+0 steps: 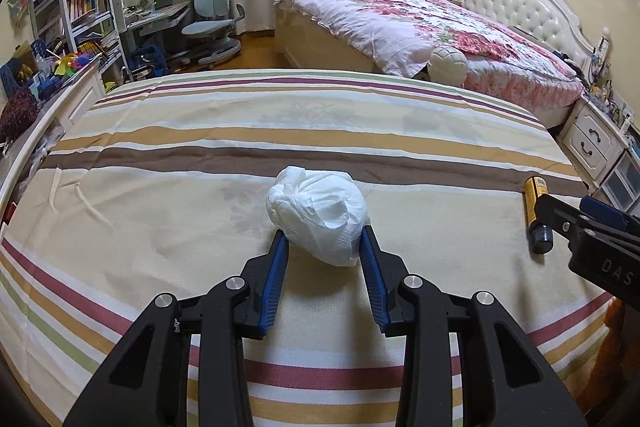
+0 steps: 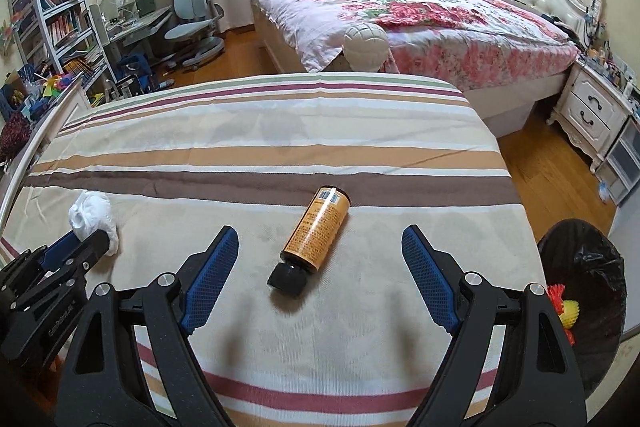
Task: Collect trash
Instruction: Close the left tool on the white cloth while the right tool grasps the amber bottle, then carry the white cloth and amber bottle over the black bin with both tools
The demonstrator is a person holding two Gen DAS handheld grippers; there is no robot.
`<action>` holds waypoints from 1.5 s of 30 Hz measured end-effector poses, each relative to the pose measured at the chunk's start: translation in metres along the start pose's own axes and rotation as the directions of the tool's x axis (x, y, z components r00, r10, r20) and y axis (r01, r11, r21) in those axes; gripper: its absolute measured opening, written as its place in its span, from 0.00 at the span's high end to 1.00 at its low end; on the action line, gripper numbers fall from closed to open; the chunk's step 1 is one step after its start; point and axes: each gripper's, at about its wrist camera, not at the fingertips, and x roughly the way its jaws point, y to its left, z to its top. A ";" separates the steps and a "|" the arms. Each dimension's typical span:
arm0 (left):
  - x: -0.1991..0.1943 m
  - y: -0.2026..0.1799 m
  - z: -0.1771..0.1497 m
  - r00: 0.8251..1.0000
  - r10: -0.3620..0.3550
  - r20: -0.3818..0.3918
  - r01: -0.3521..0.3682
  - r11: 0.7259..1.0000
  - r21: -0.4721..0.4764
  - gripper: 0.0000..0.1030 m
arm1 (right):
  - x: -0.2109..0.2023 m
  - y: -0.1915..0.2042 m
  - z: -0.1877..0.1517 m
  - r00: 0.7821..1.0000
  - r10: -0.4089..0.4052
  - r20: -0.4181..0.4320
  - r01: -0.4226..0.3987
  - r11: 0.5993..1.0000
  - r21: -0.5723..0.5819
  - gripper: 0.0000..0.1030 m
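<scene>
Clamping one white tissue wad [image 1: 318, 217], left gripper [image 1: 324, 239]; right gripper [image 2: 320, 247] jaws apart over one orange bottle [image 2: 316, 231]; one bin [image 2: 584, 291].

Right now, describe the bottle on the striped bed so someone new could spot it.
On the striped bedspread, just this side of the brown stripe, the bottle lies on its side between the open right gripper. It is orange with a black cap, unlike the crumpled white tissue wad to its left.

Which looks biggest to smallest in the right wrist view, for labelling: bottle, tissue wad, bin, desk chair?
1. Bin, though it is near the camera and cut off.
2. Bottle.
3. Desk chair and tissue wad look alike; the chair is far off.
</scene>
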 end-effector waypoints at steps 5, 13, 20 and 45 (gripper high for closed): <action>0.002 0.003 -0.002 1.000 -0.013 -0.006 0.013 1.000 -0.011 0.64 | 0.014 0.000 -0.005 0.999 0.001 -0.052 -0.001 1.000 0.005 0.53; 0.003 0.003 -0.002 1.000 -0.019 -0.006 0.019 1.000 -0.011 0.64 | 0.010 -0.002 -0.017 0.999 -0.006 -0.048 0.005 1.000 -0.013 0.77; 0.001 0.003 -0.003 1.000 -0.028 -0.006 0.028 1.000 -0.010 0.64 | 0.003 -0.003 -0.023 0.999 0.004 -0.045 -0.005 1.000 -0.022 0.77; -0.025 -0.052 -0.030 0.994 -0.107 -0.023 0.108 0.992 0.059 0.64 | -0.051 -0.043 -0.061 1.000 0.016 0.012 -0.016 1.000 0.007 0.77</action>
